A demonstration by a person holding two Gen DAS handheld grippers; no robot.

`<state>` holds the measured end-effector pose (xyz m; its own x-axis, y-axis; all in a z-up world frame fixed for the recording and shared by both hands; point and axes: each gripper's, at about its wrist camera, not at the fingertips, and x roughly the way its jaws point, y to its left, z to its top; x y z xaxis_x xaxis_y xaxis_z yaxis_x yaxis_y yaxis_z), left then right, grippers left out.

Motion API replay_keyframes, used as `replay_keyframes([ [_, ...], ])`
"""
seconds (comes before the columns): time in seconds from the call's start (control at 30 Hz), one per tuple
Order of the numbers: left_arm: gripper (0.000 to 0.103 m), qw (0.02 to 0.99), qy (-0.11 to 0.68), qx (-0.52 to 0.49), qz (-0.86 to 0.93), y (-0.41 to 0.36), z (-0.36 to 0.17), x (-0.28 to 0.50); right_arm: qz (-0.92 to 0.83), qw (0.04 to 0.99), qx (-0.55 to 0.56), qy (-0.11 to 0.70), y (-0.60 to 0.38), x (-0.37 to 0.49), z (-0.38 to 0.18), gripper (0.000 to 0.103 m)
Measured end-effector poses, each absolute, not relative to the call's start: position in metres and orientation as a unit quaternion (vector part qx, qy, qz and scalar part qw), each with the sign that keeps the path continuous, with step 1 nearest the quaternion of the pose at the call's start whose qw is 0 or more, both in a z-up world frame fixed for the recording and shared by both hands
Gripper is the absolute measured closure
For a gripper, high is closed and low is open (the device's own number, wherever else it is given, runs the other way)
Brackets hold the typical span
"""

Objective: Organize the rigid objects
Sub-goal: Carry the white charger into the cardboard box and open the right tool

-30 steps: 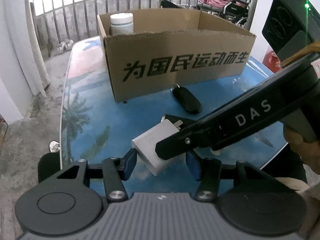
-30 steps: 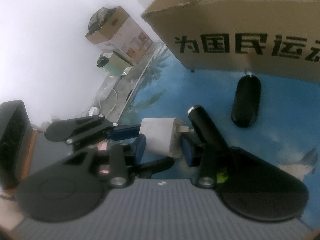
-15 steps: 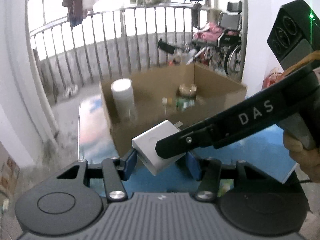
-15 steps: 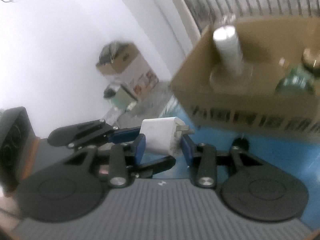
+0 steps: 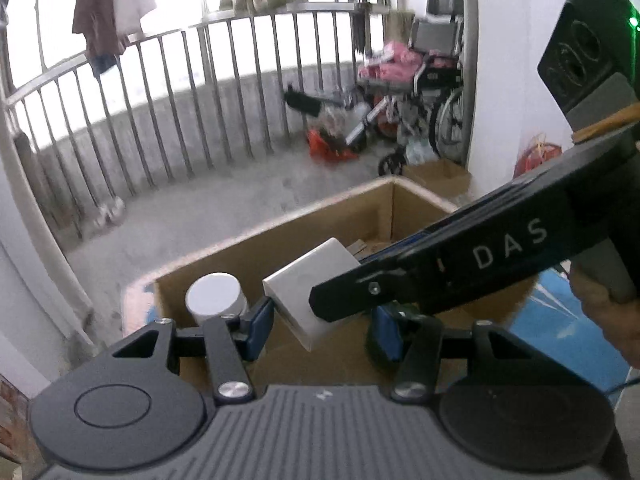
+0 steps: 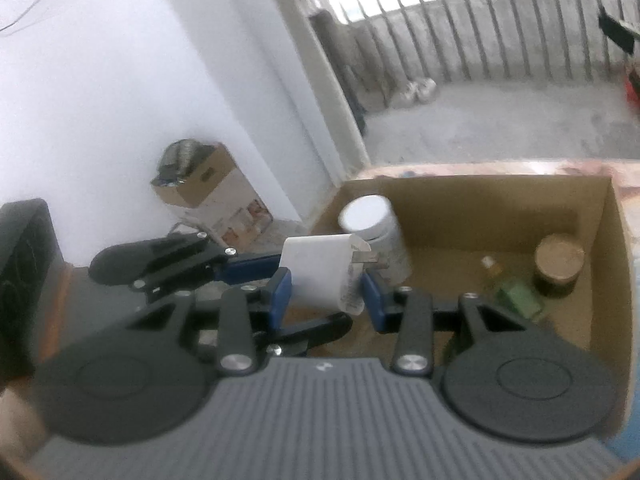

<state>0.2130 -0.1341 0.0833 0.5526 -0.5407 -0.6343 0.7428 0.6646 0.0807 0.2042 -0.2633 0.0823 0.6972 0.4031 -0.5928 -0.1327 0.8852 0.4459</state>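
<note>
Right wrist view shows my right gripper [image 6: 326, 290] with the white charger [image 6: 320, 272] between its 2 blue pads [image 6: 280, 290], prongs pointing right toward the open cardboard box [image 6: 600, 280]. My left gripper [image 5: 320, 322] also has the charger [image 5: 310, 286] between its pads, tilted on a corner, so both pairs of jaws appear clamped on the same block, crossing each other above the box's near wall.

To do this step well, I judge that I should carry the charger further over the open box floor, away from the white bottle [image 6: 374, 226] standing in the left corner, lower it close to the cardboard, and only then open. One gripper ought to let go first (2 grips releasing at different moments could flip it), and the prongs should not snag on the bottle.

Hard to make out: the right wrist picture is blurred, so I cannot confirm that the right-hand pad truly touches the charger's plug face. In the left wrist view the right gripper's black arm [image 5: 460, 264] covers the charger's right half and my right-hand pad's contact. The small green bottle [image 6: 516, 292] and brown-lidded jar [image 6: 558, 266] are soft in outline; the box floor beneath the charger is hidden by my own housings.
</note>
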Motion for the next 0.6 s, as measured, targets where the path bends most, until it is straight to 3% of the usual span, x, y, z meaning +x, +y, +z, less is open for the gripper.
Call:
replay_keyframes([
  [0.17,0.048,0.847,0.338,0.18,-0.369,-0.157,0.062,0.255,0.132,0.871,0.237,0.41,-0.299,0.26,0.053,0.065],
  [0.3,0.031,0.857,0.334,0.162,-0.358,-0.153,0.062,0.271,0.118,0.849,0.284,0.429,-0.32,0.28,0.022,0.064],
  [0.6,0.031,0.88,0.301,0.135,-0.343,-0.11,0.088,0.25,0.104,0.859,0.284,0.414,-0.324,0.284,0.012,0.064],
])
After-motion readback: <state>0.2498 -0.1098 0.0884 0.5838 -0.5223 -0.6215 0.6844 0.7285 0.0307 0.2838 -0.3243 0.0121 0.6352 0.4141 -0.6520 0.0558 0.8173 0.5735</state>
